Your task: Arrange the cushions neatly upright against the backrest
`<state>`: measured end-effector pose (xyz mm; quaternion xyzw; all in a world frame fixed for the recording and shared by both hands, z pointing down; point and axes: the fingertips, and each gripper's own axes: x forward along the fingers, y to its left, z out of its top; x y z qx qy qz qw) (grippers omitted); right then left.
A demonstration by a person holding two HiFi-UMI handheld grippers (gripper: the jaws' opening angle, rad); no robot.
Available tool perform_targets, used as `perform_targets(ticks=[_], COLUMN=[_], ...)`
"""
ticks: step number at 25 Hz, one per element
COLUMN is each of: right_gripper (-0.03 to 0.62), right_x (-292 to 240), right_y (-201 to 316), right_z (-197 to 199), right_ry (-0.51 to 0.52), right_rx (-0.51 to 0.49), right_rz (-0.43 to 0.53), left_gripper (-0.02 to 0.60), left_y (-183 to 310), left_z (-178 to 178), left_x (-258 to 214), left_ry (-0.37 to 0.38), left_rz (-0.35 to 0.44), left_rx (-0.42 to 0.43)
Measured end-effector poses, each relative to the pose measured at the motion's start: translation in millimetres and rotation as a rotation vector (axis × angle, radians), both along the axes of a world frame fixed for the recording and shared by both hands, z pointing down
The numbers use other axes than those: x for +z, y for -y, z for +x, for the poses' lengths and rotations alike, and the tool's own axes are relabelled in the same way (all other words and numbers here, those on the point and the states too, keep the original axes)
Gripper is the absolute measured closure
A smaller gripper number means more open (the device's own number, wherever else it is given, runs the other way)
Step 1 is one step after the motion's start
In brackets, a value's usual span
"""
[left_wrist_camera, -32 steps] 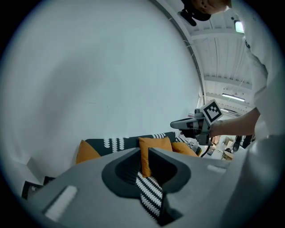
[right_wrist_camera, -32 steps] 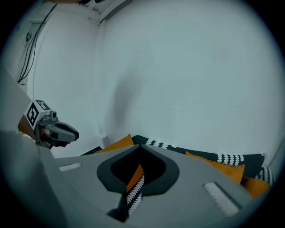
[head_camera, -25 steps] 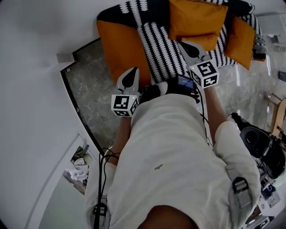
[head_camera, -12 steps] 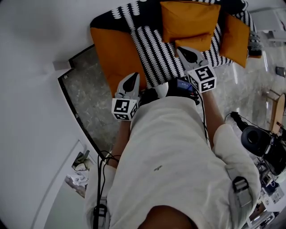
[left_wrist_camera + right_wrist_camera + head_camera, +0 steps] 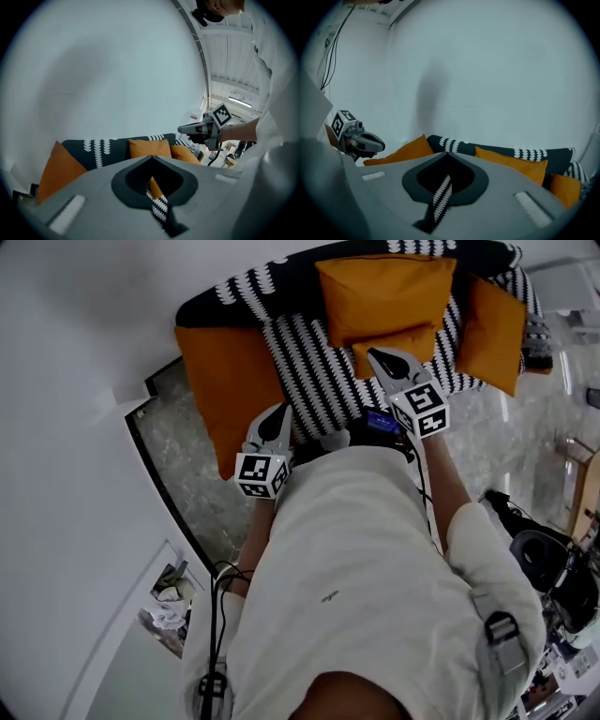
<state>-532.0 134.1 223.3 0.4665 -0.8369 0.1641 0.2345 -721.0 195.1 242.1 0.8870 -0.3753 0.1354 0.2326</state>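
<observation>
Over a striped sofa (image 5: pixel 314 371), the left gripper (image 5: pixel 278 414) and right gripper (image 5: pixel 382 356) hover, jaws together and empty — orange cushions (image 5: pixel 380 292) ahead (one further left).

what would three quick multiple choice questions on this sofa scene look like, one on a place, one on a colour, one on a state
1. Where does the largest cushion lie on the sofa?
A) at the end by the left gripper
B) in the middle
C) at the end by the right gripper

2. What colour are the cushions?
A) grey
B) orange
C) green

3. How do the right gripper's jaws stand?
A) wide open
B) clamped on a cushion
C) shut, with nothing held

Answers:
1 A: in the head view it fills the sofa end beside the left gripper.
2 B: every cushion in view is plain orange against the black-and-white cover.
3 C: in the right gripper view the jaws meet at the tips, short of the sofa.
</observation>
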Motion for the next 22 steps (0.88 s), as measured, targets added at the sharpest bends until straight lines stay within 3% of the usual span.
perform_targets(ticks=[8, 15, 22], right_gripper=[0.568, 0.568, 0.553], right_x=[29, 61, 93], right_y=[28, 55, 102], right_z=[123, 227, 304], right_ry=[0.0, -0.014, -0.01], right_rx=[0.09, 0.164, 0.206], right_rz=[-0.071, -0.13, -0.168], left_gripper=[0.578, 0.578, 0.578], left_y=[26, 65, 114], left_z=[95, 171, 211], left_x=[17, 41, 54], left_ry=[0.008, -0.072, -0.012], left_rz=[-0.075, -0.175, -0.151], left_rx=[0.031, -0.068, -0.196])
